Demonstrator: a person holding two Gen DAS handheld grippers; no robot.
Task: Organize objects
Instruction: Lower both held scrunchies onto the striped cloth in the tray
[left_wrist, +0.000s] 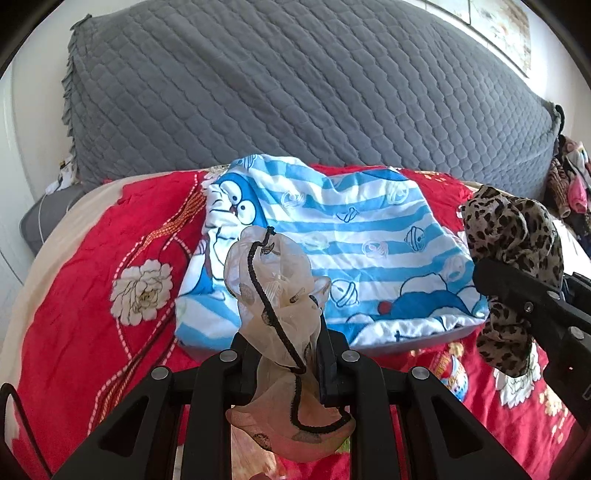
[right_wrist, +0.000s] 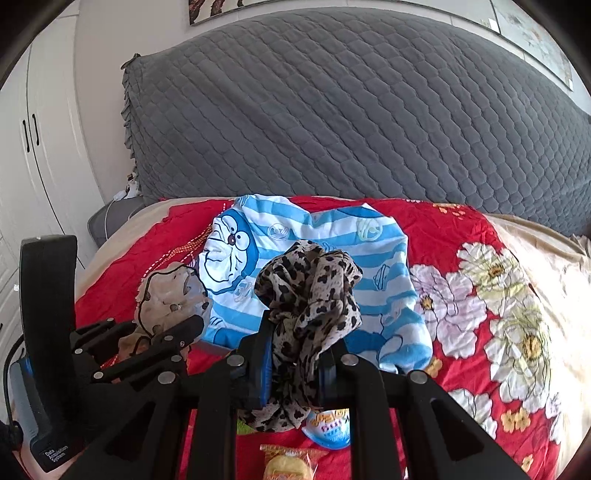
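- Nearest, the left gripper (left_wrist: 284, 354) is pinched on a sheer beige scarf (left_wrist: 275, 291) with a black cord (left_wrist: 267, 302) running down it; the fabric bunches above the fingers and sags below them, hanging over the bedspread.
- Just beside it, the right gripper (right_wrist: 295, 358) is clamped on a leopard-print scarf (right_wrist: 310, 291), likewise held in a crumpled wad clear of the bed (both cloths look gripped mid-bundle, not by an edge).
- Below the right gripper, a wrapped snack (right_wrist: 290, 463) and a small blue-and-white packet (right_wrist: 328, 432) lie on the red floral bedspread (right_wrist: 461, 258).
- Further on, a blue-striped cartoon pillow (left_wrist: 351, 251) rests on the bedspread, well short of the headboard.
- Farthest, the grey quilted headboard cover (left_wrist: 295, 92) fills the background; a pile of clothes (left_wrist: 570, 184) sits off at the right edge.
- Judgement: the step in hand seems to be carrying both scarves to a tidy spot. To do it well, each should be lowered until the hanging tail touches first, kept apart so the cord does not snag the leopard cloth, and released only once the bundle is supported.
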